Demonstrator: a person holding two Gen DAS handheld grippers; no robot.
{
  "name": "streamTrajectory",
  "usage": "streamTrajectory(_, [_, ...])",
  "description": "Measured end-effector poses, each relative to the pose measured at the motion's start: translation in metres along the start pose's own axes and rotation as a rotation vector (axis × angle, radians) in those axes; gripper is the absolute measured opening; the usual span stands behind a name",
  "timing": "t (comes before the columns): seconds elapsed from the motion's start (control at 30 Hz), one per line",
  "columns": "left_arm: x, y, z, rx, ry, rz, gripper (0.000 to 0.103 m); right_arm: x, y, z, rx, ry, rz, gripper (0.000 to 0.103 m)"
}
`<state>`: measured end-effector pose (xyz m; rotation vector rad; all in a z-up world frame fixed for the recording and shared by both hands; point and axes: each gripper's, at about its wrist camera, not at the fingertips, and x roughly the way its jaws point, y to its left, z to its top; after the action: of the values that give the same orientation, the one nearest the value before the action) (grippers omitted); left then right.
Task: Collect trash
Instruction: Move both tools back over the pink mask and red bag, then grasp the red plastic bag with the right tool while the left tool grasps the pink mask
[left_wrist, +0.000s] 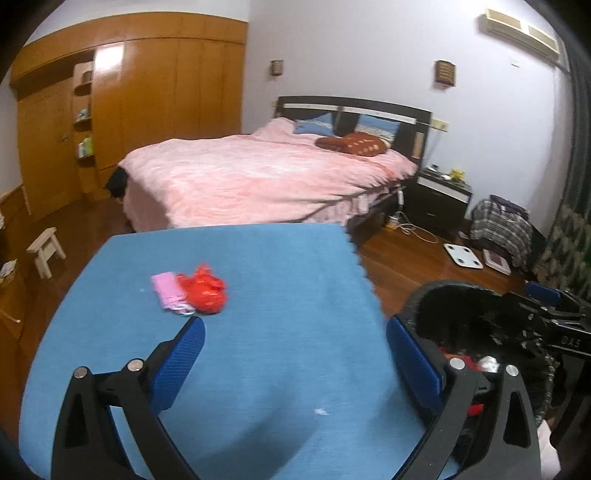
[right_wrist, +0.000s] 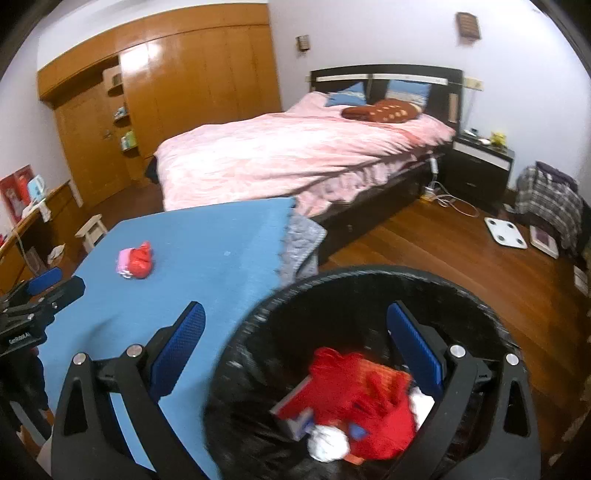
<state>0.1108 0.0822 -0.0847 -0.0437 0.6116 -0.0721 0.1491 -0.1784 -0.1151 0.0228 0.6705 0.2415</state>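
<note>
Red crumpled bag and pink wrapper remained on desk; left gripper fingers spread, empty; right gripper fingers likewise, over bin; a square approach was advised

Blue tabletop lies open up to the red bag.

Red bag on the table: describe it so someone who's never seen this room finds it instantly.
Find the blue-covered table at the foot of the pink bed. Two small items lie touching on its left half, away from the black trash bin. The red bag is the crumpled, glossy one; its neighbour is a flat pale pink packet on its left.
</note>
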Motion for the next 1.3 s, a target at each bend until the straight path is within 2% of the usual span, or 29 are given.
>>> streamTrajectory(0.2, [0.005, 0.043, -0.003, -0.036, 0.004, 0.07, 0.097, 0.034, 0.05, 0.016, -0.056, 0.006, 0.064, 0.096])
streamTrajectory(0.6, [0.044, 0.13, -0.005, -0.108, 0.026, 0.188, 0.097, 0.113, 0.137, 0.04, -0.137, 0.039, 0.164, 0.096])
streamTrajectory(0.9, [0.08, 0.184, -0.007, -0.126, 0.054, 0.226, 0.097, 0.176, 0.197, 0.05, -0.172, 0.07, 0.22, 0.096])
streamTrajectory(1.3, [0.093, 0.228, -0.016, -0.212, 0.069, 0.27, 0.097, 0.238, 0.245, 0.045, -0.222, 0.149, 0.251, 0.096])
